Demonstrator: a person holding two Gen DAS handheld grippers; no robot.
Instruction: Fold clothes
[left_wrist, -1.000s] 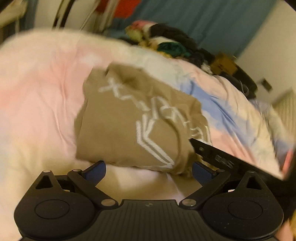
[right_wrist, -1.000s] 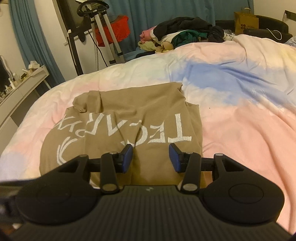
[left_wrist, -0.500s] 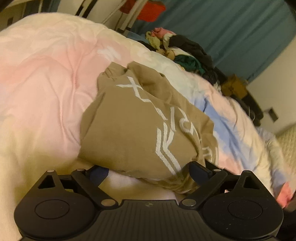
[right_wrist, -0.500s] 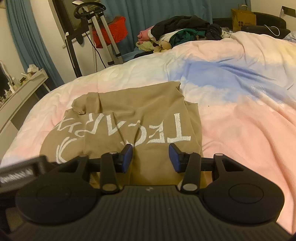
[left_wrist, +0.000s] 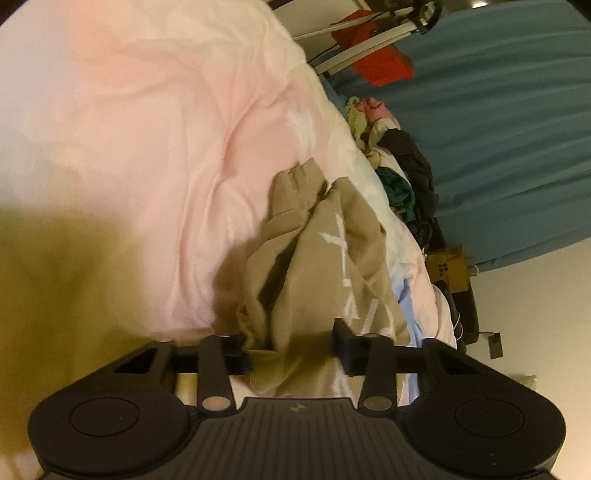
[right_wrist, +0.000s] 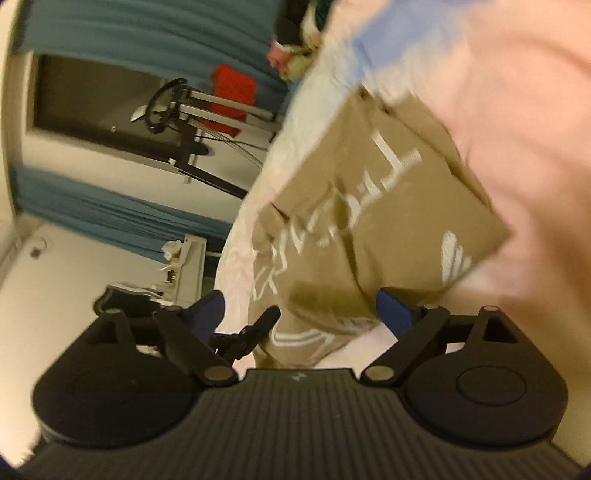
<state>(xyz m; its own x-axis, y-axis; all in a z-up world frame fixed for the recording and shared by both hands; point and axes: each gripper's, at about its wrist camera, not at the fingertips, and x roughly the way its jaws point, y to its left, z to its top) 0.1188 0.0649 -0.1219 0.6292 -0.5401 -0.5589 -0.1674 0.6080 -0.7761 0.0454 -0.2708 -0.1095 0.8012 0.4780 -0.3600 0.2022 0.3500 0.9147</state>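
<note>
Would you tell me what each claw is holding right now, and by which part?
Left claw is closing on the tan shirt's bunched near edge; right claw is opening, holding nothing.

Tan shirt (left_wrist: 332, 266) with white letters. Pink, blue and cream blanket (left_wrist: 166, 147). Teal curtain (left_wrist: 517, 129). Red cloth (left_wrist: 380, 62). Black gripper (right_wrist: 299, 310), blue pads (right_wrist: 395, 308).
</note>
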